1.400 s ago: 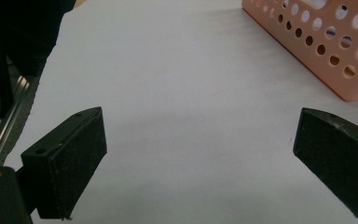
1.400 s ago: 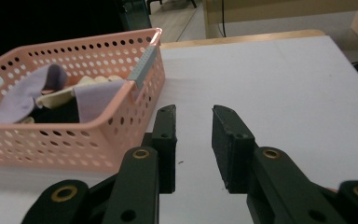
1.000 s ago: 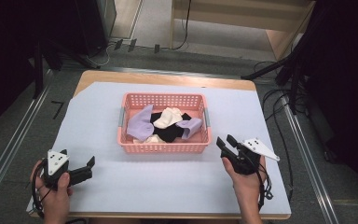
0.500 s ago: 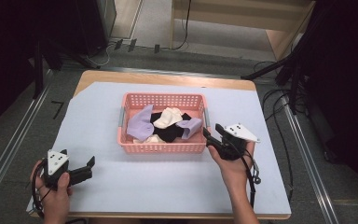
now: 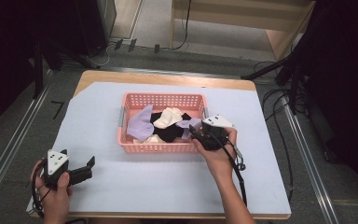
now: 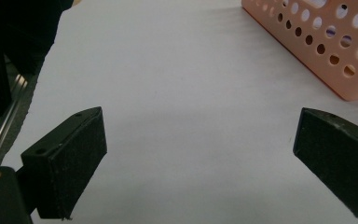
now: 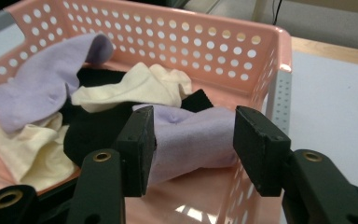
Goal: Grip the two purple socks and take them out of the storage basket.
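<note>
Right claw jaws just opened wider, straddling lilac fleece sock at right end of pink perforated plastic basket, pads not pressing yet. Left claw agape, empty, over white-covered bench. Risk: snagging basket wall or black sock underneath.

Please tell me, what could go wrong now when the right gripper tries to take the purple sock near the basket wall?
1. The right gripper has open jaws around the purple sock, which lies against the pink basket wall; one jaw may catch the rim and drag the basket.
2. The black sock lies right beside it, so both could be pinched together.
3. The left gripper rests far away on the table, so nothing steadies the basket.
</note>
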Demonstrator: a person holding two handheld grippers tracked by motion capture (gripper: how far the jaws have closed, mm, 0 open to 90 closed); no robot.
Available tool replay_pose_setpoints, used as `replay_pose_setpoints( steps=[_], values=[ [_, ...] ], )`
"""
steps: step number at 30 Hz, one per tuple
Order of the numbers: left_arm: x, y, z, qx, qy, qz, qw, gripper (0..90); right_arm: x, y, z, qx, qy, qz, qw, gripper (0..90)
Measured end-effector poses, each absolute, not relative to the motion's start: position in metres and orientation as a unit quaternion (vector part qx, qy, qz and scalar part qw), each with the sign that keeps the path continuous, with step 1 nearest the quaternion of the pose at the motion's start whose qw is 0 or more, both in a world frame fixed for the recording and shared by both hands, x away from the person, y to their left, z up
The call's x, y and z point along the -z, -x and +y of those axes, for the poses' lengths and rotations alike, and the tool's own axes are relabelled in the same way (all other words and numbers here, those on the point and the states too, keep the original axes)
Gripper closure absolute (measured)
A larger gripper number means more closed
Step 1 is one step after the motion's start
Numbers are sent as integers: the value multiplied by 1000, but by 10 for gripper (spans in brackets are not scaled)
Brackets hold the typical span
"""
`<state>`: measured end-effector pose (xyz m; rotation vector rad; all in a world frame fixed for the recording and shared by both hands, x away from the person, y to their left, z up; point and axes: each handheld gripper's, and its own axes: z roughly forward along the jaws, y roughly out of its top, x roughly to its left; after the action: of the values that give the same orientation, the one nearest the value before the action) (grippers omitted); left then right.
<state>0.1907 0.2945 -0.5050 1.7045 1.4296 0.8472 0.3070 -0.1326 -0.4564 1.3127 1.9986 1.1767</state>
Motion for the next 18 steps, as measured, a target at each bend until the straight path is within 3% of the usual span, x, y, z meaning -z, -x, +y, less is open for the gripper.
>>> replay_pose_setpoints(
  steps=[13,17,18],
  values=[
    [505,-191,295,-329,-662,561,372,33,461,-312,-117,-364,-469,762,259,561],
    [505,-191,295,-329,-662,561,372,33,461,-314,-114,-342,-465,769,273,660],
    [505,-191,295,-328,-663,561,372,33,462,-315,-115,-335,-464,773,274,767]
  ],
)
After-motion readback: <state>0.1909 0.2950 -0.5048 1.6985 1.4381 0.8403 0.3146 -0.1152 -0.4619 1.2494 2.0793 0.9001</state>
